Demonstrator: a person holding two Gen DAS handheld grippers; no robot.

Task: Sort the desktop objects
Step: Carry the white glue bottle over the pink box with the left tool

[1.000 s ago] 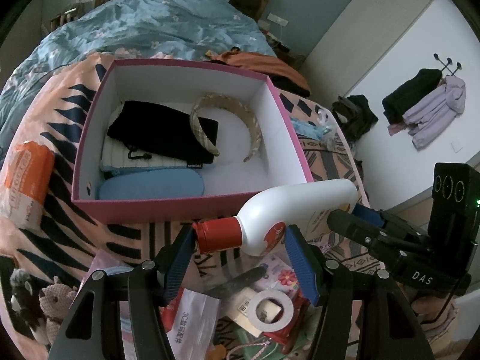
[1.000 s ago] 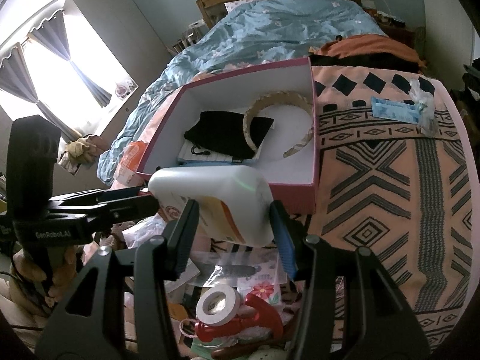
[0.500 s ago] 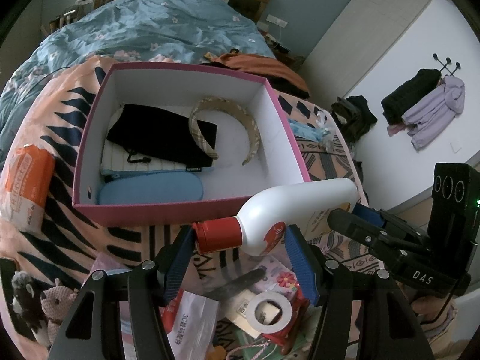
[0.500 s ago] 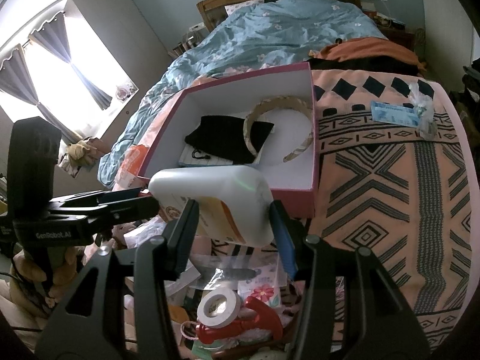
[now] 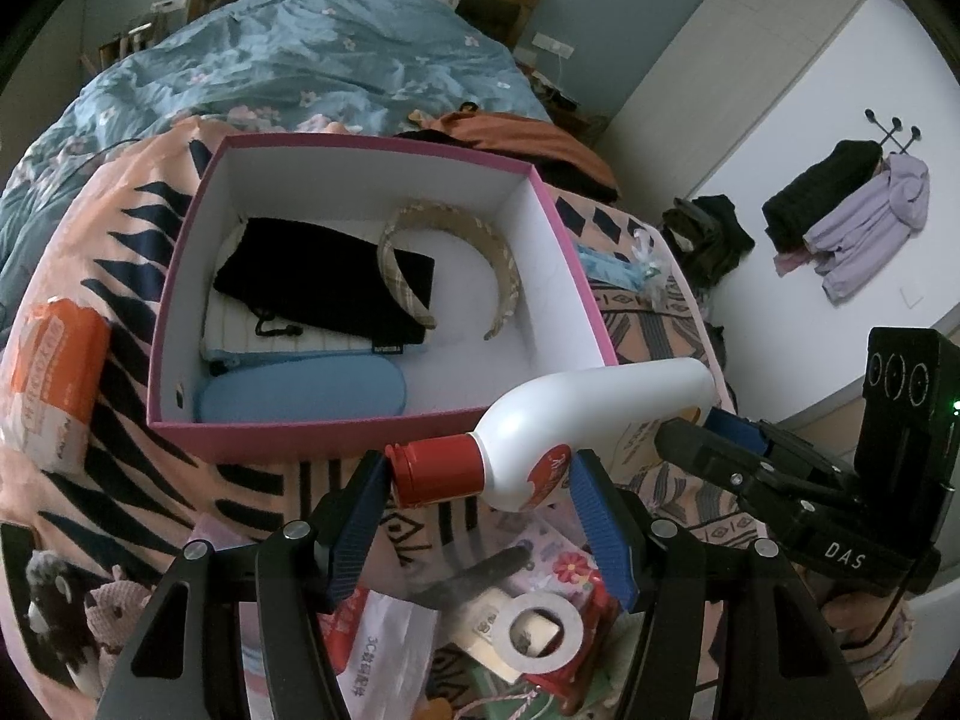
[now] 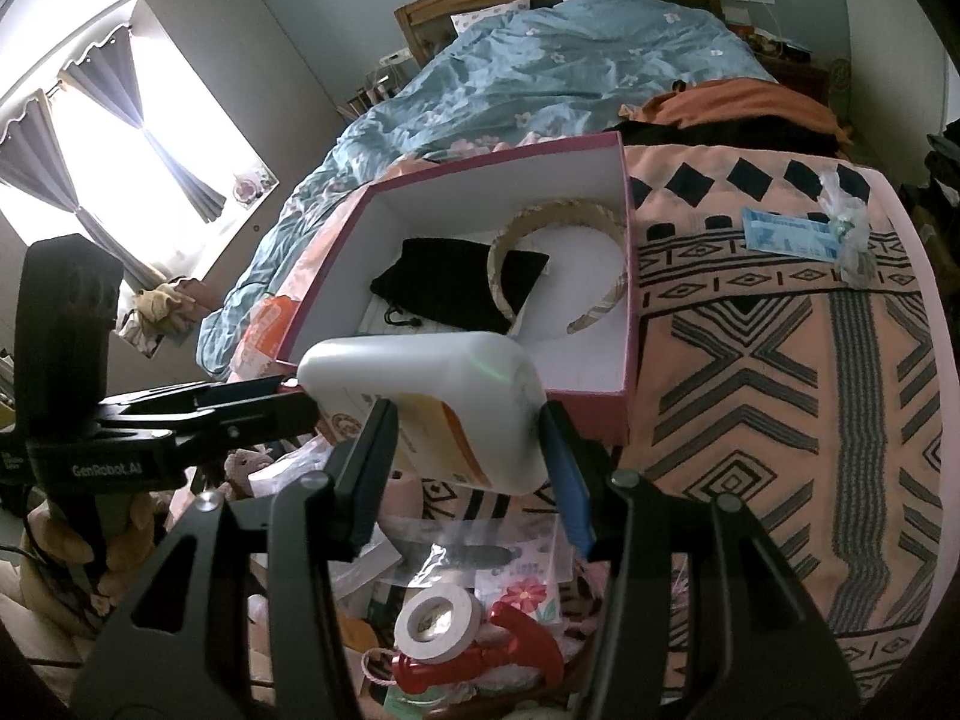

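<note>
Bottle (image 5: 594,414), white with a red cap (image 5: 435,471), is hanging in the air just in front of the pink box (image 5: 372,432), lying on its side. Two grippers are sharing it. The left gripper (image 5: 474,516) is pinching the cap end and neck between its blue pads. The right gripper (image 6: 468,450) is pinching the fat bottom end. Both sets of jaws are partly spread, because the bottle is filling the space between them.

Sorting looks about partway done. Inside the box, a black pouch (image 5: 324,276), a tan headband (image 5: 480,252) and a blue case (image 5: 300,396) are already lying together on a striped cloth. The bottle is not in the box yet, so I think it is going in next.

More things are waiting. Below the grippers, a roll of tape (image 6: 438,624), a red tool (image 6: 480,660) and some paper packets are sitting in a messy pile. An orange pack (image 5: 54,372) is lying beside the box on the patterned blanket (image 6: 780,390). A blue packet (image 6: 786,237) is lying on the blanket, on the box's other side.
</note>
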